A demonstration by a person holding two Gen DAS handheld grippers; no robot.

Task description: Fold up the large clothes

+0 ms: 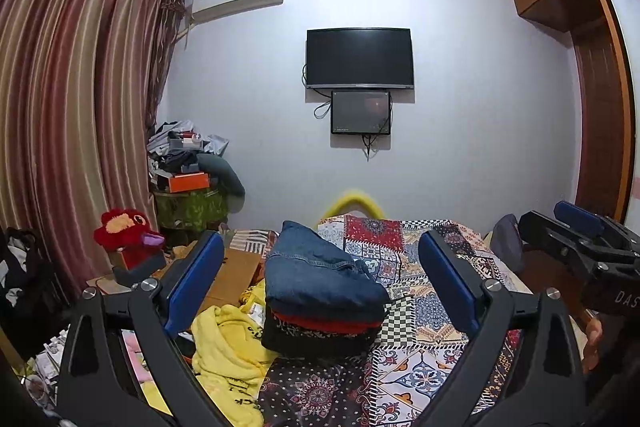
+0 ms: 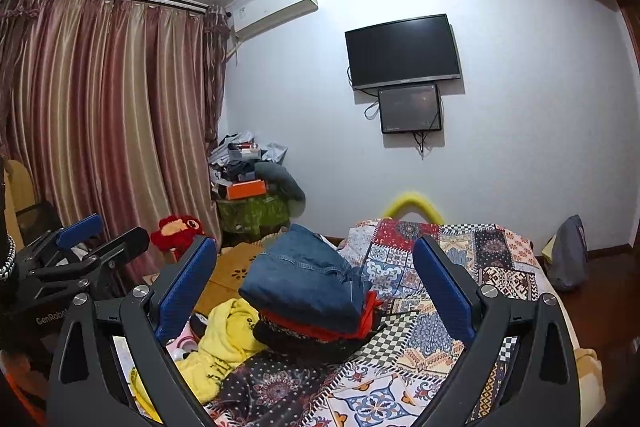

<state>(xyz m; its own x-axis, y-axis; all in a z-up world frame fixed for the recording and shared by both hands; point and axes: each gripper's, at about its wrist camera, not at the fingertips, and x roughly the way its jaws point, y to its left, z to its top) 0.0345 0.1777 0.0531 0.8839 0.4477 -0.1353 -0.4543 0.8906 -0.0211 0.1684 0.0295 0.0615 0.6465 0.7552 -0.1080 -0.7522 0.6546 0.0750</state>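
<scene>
A stack of folded clothes lies on the patchwork bedspread (image 1: 424,267): folded blue jeans (image 1: 320,275) on top, a red garment (image 1: 324,323) and a dark patterned one (image 1: 312,341) beneath. The jeans also show in the right wrist view (image 2: 308,279). A crumpled yellow garment (image 1: 228,355) lies left of the stack, also in the right wrist view (image 2: 224,343). My left gripper (image 1: 322,275) is open and empty, held above the bed facing the stack. My right gripper (image 2: 314,275) is open and empty too. It shows at the right edge of the left wrist view (image 1: 580,227).
A red plush toy (image 1: 124,227) sits on boxes at the left. A cluttered green-covered table (image 1: 192,207) stands by the curtain (image 1: 72,107). A TV (image 1: 359,58) hangs on the far wall. A wardrobe (image 1: 600,115) is at right. A grey bag (image 2: 568,251) leans near the bed.
</scene>
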